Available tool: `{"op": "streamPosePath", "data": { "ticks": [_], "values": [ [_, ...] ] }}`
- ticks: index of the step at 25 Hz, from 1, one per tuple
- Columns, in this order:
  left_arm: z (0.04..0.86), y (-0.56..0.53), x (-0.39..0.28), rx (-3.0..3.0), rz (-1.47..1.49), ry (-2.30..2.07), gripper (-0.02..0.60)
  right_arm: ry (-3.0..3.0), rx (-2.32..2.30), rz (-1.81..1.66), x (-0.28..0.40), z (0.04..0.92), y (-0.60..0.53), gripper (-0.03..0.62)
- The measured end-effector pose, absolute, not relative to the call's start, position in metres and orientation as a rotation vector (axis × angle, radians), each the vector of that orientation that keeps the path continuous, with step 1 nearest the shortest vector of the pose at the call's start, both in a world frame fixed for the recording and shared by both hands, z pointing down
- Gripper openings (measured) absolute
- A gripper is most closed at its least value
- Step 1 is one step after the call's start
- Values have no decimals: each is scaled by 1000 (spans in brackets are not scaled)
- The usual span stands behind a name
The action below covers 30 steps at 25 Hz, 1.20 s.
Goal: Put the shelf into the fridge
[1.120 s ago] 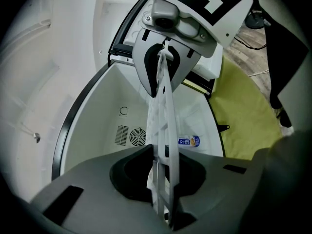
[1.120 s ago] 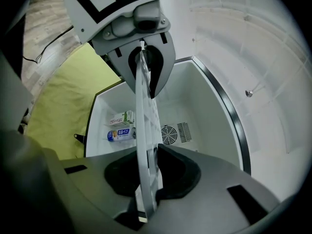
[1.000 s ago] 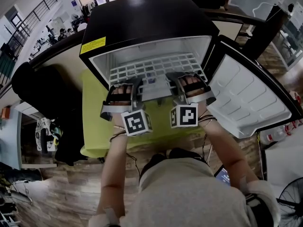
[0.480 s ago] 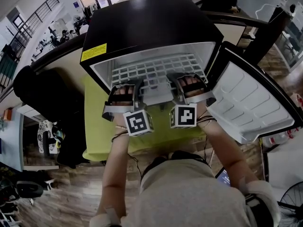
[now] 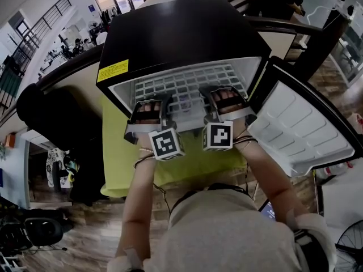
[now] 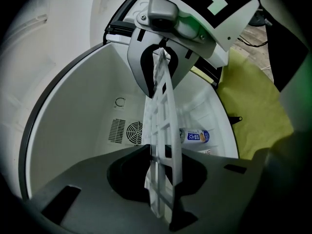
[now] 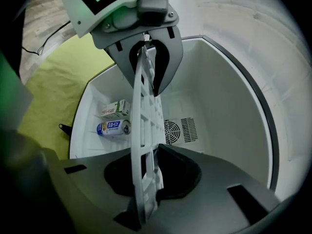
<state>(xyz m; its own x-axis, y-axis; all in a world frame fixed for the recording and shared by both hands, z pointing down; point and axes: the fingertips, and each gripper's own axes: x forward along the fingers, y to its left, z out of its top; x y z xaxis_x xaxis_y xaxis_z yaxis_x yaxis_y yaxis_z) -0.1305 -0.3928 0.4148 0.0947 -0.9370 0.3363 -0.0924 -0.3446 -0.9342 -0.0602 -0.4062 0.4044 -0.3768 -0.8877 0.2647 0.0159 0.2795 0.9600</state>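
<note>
Head view: shelf [image 5: 187, 86] partly inside fridge [image 5: 176, 33]

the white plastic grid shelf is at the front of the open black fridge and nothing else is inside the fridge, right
Not quite: the black fridge is not otherwise empty. The right gripper view shows a blue-and-white can and a small white carton lying on its floor. The white plastic grid shelf is indeed at its open front.

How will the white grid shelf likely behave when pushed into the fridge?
Probably light: the shelf is an open lattice. Likely stiff: held at one edge, it spans into the fridge without sagging. Its thin ribs may crack if forced.
</note>
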Motion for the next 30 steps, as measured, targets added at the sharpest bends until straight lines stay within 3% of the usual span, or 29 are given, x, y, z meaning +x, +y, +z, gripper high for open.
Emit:
{"op": "streamPosePath", "data": {
  "ticks": [13,17,21,25,30],
  "values": [
    [422,-404,-132,-1625,-1413,1039,112,-1649,857,-1192,-68,410,-416,77],
    [425,-396,-131,-1655,-1441,1047,153,-1674,797,-1154,-65,426,-407,226],
    [421,-380,-132,-1663,-1429,1083,150,-1696,831,-1185,-60,416,-391,198],
    [417,-365,-128,-1653,-1404,1101,85,-1711,892,-1258,-58,398,-372,130],
    [414,-349,-125,-1664,-1397,1121,55,-1700,897,-1252,-50,395,-360,121]
  ]
}}
